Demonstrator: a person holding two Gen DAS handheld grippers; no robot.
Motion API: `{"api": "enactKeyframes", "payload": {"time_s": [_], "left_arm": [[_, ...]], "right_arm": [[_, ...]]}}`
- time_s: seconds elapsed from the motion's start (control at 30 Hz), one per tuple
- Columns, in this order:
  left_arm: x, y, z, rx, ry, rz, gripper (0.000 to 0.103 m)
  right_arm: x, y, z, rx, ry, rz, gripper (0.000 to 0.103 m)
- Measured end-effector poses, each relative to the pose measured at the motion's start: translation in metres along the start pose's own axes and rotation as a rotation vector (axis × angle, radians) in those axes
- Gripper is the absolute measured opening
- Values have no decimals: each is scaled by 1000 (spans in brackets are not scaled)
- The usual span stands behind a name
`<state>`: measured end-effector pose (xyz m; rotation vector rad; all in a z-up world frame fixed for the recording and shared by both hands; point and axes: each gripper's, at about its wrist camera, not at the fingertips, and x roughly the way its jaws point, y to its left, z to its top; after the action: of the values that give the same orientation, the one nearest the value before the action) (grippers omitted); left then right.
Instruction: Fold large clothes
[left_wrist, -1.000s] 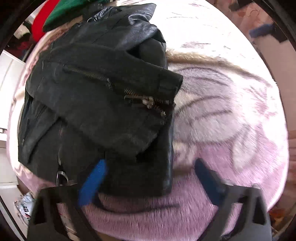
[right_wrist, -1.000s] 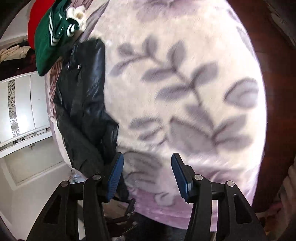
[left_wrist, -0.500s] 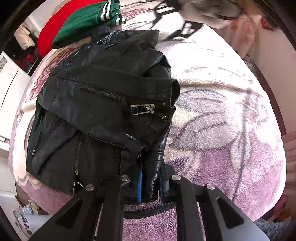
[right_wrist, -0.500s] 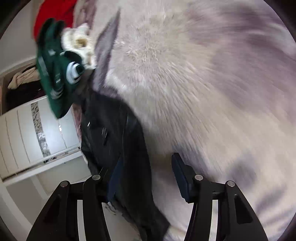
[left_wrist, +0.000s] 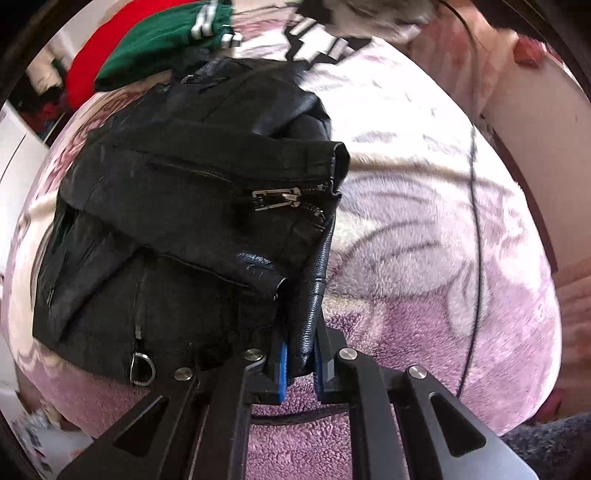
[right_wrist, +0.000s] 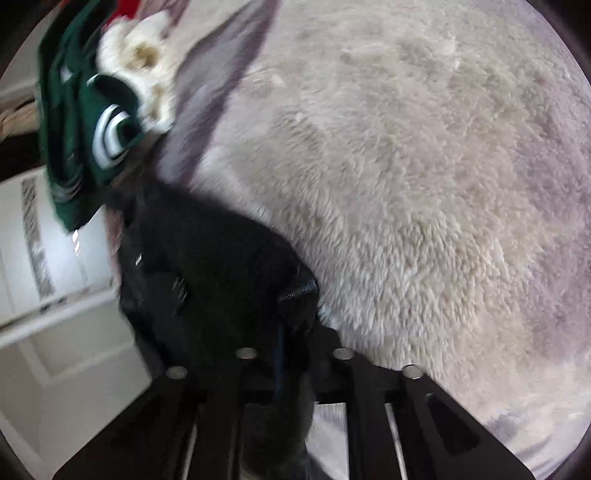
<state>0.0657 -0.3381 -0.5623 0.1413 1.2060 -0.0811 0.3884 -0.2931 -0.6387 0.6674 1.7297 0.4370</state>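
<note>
on the blanket (left_wrist: 424, 258), left gripper (left_wrist: 300, 363) clamps the jacket (left_wrist: 192, 206); right gripper (right_wrist: 295, 354) closing on it.

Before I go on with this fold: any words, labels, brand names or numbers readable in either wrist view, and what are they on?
None can be read.
Black leather jacket: no label or tag showing, only zippers.
Green garment: white stripes, no lettering.
Printed packaging at the bed's lower left corner: has markings, too blurred and small to read.
Fleece blanket: leaf pattern only.
</note>
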Motion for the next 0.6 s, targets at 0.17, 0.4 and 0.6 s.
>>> {"api": "enactKeyframes", "payload": {"time_s": [0.17, 0.4, 0.6], "left_arm": [[-23, 18, 2, -121, -30, -52, 7], [-78, 84, 1, -410, -92, -137, 7], [-113, 163, -14, -655, -158, -174, 6]], "right_arm": [[10, 4, -4, -19, 19, 44, 17], [-20, 68, -31, -92, -37, 18, 7], [-30, 193, -55, -231, -26, -65, 6]]}}
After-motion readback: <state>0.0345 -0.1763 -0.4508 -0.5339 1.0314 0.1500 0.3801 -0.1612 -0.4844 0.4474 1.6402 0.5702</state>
